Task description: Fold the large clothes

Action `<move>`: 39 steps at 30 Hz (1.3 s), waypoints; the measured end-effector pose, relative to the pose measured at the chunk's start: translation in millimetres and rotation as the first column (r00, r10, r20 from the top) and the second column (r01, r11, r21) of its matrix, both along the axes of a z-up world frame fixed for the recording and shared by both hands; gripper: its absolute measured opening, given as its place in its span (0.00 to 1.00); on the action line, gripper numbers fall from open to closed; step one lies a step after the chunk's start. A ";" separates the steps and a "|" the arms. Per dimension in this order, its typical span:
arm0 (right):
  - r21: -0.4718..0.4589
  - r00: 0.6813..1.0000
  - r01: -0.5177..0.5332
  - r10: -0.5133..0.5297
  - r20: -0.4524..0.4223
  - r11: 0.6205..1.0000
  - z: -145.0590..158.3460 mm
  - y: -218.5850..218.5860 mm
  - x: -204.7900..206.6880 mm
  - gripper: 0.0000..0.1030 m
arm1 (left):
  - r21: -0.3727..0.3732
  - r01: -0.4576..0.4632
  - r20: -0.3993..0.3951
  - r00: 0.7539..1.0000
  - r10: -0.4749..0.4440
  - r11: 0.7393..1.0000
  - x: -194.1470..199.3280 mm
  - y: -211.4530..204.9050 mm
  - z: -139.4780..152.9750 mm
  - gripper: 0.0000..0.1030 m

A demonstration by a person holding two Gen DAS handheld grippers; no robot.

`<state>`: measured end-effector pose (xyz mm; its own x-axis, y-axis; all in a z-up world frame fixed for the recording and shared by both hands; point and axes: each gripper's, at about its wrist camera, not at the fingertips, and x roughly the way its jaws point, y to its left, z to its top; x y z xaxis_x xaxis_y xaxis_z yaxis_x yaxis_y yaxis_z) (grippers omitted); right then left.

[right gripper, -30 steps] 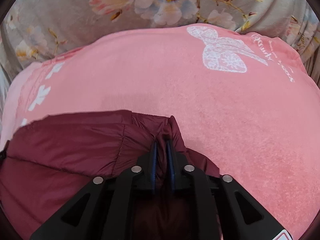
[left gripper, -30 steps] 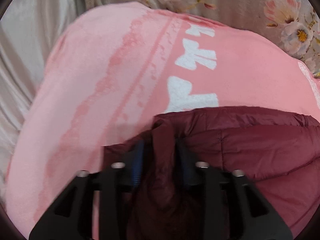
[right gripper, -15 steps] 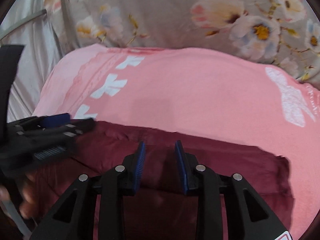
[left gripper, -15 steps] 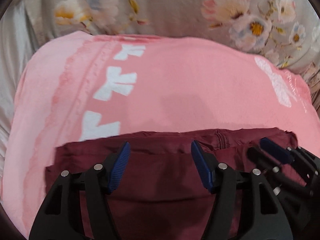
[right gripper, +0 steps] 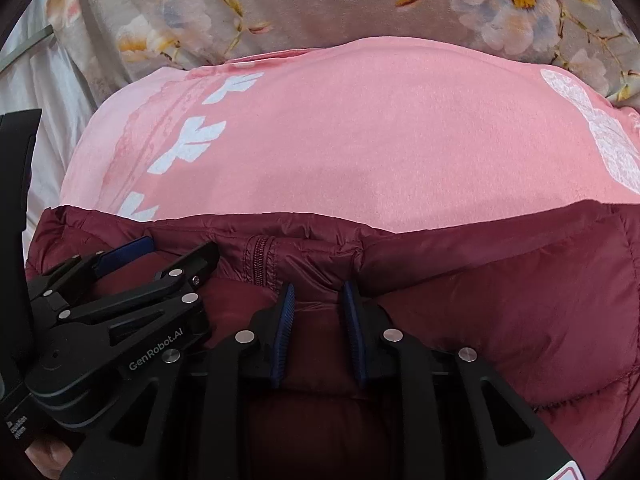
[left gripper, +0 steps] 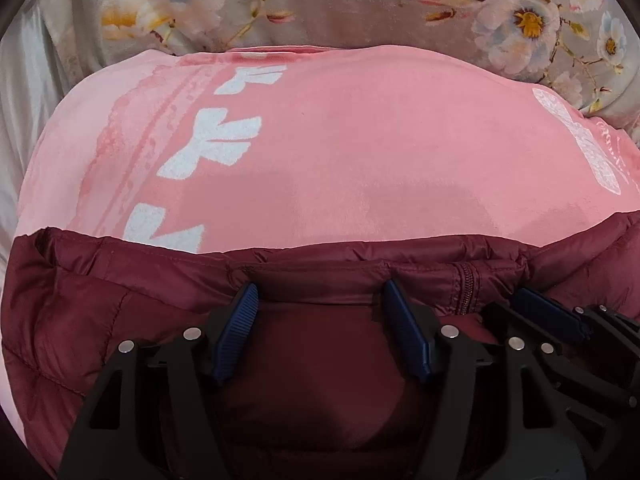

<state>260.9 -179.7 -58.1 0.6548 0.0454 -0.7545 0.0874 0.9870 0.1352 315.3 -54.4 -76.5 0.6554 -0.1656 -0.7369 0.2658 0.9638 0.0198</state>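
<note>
Currently the left gripper [left gripper: 320, 332] stands with its blue pads [left gripper: 234, 332] spread wide and nothing between them; it hovers just behind the far edge of the maroon puffer jacket [left gripper: 120, 308]. The right gripper [right gripper: 318, 336] sits close beside it, jaws parted to a narrower gap. A ridge of jacket fabric rises at that gap's far end, but the pads do not appear to clamp it; whether the tips touch the cloth cannot be told from these views.

Position of the work: the jacket lies in front of both grippers on a pink towel [left gripper: 360, 152] printed with white motifs. Its far edge runs straight across both views. A zipper [right gripper: 260, 264] lies at that edge, between the two grippers.

Progress, as a judgement:
- The jacket's far edge appears to be a doubled layer, so at least one fold is probably laid down.
- Both grippers hold nothing, which fits a point between folds.
- The near part of the jacket is hidden under the grippers, so the number of folds left cannot be read.

Beyond the towel lies a grey floral bedcover [right gripper: 360, 8].
</note>
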 end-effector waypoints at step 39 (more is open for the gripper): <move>-0.203 0.995 -0.083 0.091 0.030 0.976 3.1 124.9 -119.3 0.29 | -0.088 -0.409 -0.138 0.908 0.396 0.908 -137.5 232.1 8.9 0.90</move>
<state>141.6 -54.8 -54.9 0.6837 -0.0468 -0.7283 -0.0014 0.9979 -0.0655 177.9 177.7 -67.6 0.5961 0.0083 -0.8029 -0.1511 0.9832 -0.1020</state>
